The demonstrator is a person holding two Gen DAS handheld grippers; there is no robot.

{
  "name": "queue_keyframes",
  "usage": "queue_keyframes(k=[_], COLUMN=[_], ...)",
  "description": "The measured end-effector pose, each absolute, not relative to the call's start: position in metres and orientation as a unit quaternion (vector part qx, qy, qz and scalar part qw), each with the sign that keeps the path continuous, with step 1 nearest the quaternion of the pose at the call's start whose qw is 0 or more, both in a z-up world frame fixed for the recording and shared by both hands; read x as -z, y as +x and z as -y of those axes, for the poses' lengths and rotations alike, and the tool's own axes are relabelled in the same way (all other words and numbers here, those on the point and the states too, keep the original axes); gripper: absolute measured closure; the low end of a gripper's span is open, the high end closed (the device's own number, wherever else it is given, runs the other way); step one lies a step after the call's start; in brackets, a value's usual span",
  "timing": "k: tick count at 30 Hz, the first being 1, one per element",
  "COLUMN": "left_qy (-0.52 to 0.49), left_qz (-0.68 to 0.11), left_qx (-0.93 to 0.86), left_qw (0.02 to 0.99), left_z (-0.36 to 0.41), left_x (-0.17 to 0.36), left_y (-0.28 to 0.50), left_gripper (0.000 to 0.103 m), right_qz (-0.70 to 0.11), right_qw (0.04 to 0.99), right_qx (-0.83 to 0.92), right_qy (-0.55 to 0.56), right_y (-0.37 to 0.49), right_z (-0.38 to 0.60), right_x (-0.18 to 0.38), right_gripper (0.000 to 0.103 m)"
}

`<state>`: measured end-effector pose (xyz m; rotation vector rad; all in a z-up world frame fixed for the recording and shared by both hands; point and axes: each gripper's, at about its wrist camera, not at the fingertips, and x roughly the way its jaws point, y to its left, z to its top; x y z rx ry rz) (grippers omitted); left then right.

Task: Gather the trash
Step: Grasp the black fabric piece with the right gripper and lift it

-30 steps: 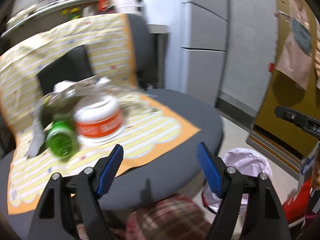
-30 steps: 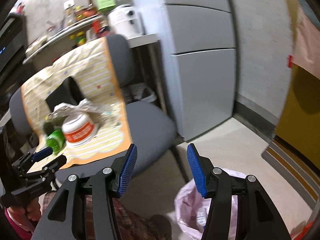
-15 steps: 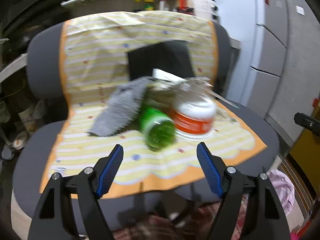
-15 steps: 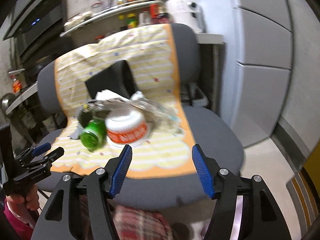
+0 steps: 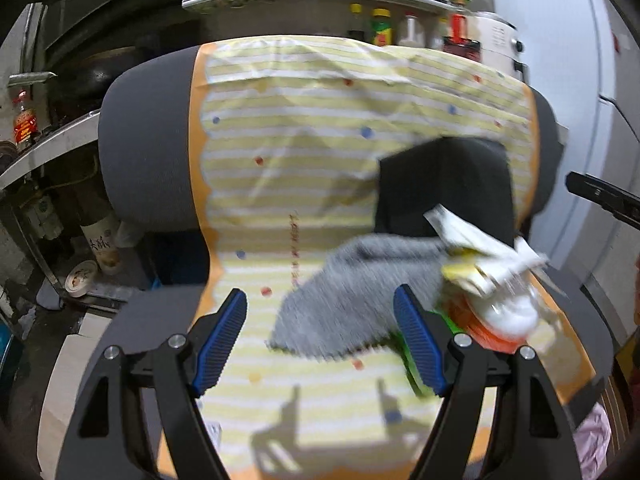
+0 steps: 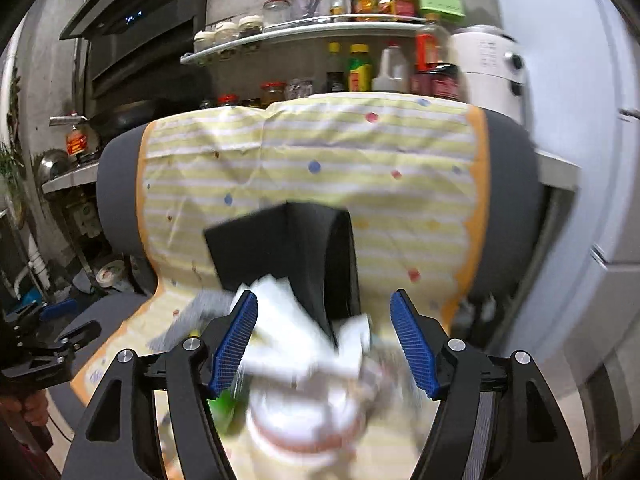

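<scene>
Kitchen shelves of bottles back a grey chair (image 5: pixel 144 160) draped in striped cloth (image 5: pixel 304 128). Low centre of the right view, crumpled paper (image 6: pixel 296 332) tops a white tub (image 6: pixel 304 420): light, soft, best pinched at its folds. Right gripper (image 6: pixel 324 344), jaws just widened, and left gripper (image 5: pixel 320 340) stand wide, empty.

Left gripper (image 5: pixel 320 340): black angular frame with triangular cut-outs in both arms, silver round screw heads at the joints, and ribbed blue pads (image 5: pixel 220 340) lining the inner faces of its fingers. Right gripper (image 6: pixel 324 346): same build, black arms, silver screws, blue ridged pads (image 6: pixel 412 344). At the right view's lower-left edge, a hand (image 6: pixel 34 410) gripped a black handle; dark red sleeve below it, blurred.
</scene>
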<state>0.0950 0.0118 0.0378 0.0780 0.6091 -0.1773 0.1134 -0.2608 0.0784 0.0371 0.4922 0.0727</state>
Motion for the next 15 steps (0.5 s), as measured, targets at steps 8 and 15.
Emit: queue_keyframes(k=[8, 15], left_qy=[0.034, 0.032], left_qz=[-0.313, -0.337], left_qx=[0.092, 0.099], left_qw=[0.945, 0.936], left_z=[-0.006, -0.004], left_x=[-0.030, -0.006], left_y=[0.146, 0.159], left_gripper=[0.029, 0.029], right_qz=[-0.272, -0.309], right_qw=[0.959, 0.944], right_qx=[-0.076, -0.118], right_qy=[0.010, -0.006], right_y=[0.213, 0.247], right_z=[0.268, 0.267], right_x=[-0.060, -0.030], right_gripper=[0.027, 0.035])
